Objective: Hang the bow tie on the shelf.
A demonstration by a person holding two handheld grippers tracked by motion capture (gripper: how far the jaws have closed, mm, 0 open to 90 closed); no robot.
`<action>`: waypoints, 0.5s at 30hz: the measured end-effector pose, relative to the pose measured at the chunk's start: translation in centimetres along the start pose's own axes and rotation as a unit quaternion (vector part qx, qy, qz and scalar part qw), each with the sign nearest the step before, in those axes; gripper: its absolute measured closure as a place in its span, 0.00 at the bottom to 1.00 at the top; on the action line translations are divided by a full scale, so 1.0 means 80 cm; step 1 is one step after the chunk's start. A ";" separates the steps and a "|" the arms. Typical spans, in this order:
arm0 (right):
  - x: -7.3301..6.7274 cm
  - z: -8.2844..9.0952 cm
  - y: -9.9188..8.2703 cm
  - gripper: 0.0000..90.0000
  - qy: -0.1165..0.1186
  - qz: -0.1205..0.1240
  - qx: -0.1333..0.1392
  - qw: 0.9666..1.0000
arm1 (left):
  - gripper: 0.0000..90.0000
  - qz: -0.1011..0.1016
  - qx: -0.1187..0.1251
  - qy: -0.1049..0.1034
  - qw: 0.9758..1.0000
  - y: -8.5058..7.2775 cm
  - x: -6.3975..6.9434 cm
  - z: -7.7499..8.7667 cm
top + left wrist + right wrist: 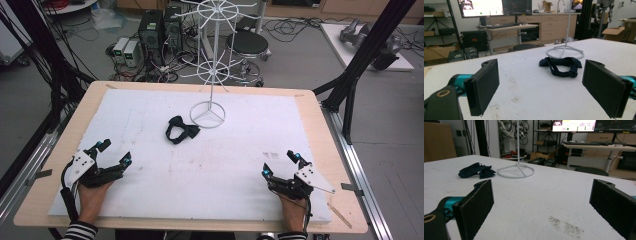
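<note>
Your left gripper (114,153) sits at the near left of the table (40,185), jaws spread wide with nothing between them. Your right gripper (280,163) sits at the near right, jaws also wide apart and empty. Both rest low over the white board (150,130) that covers most of the tabletop, your hands coming in from the near edge in striped sleeves (80,231).

Just ahead of the right gripper there's a small dark smudge (566,226) on the board.

Farther in, around the middle of the board and slightly left of centre, lies the dark cloth band (181,129), crumpled in a loose loop, flat on the surface. It's well apart from both grippers. In the left gripper view it lies ahead between the jaws (561,66); in the right gripper view it's off to the far left (476,173).

Just beside the band, on its far right, stands the white wire rack (208,114), its ring base on the board and pole upright. Band and base are close; can't tell if they touch.
</note>
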State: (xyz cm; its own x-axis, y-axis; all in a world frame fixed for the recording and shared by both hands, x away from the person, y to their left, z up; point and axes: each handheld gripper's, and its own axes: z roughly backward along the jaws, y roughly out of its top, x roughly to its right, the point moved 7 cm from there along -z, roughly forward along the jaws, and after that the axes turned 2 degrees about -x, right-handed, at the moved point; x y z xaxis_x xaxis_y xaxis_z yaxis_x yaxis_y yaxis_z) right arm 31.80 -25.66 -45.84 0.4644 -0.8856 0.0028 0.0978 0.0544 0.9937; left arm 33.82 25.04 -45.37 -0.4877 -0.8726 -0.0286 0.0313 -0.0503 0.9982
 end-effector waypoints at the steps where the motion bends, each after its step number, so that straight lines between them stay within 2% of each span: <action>1: 0.000 0.000 0.000 0.05 0.000 0.001 0.000 1.000 | 0.16 0.001 -0.002 -0.001 1.000 0.001 -0.001 0.000; 9: 0.000 0.000 0.000 0.05 0.002 0.000 -0.003 1.000 | 0.16 -0.011 -0.016 -0.017 1.000 0.022 0.000 -0.009; 15: -0.001 -0.001 0.000 0.05 0.000 -0.002 -0.005 1.000 | 0.17 -0.016 -0.060 -0.035 0.997 0.038 0.000 -0.029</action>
State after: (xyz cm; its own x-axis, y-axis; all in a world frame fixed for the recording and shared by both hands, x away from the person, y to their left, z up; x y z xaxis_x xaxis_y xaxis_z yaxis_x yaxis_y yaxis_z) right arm 31.84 -25.59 -45.89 0.4645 -0.8855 -0.0006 0.1077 0.0559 0.9926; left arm 35.92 23.76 -42.46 -0.5490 -0.8342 -0.0518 0.1169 -0.1380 0.9835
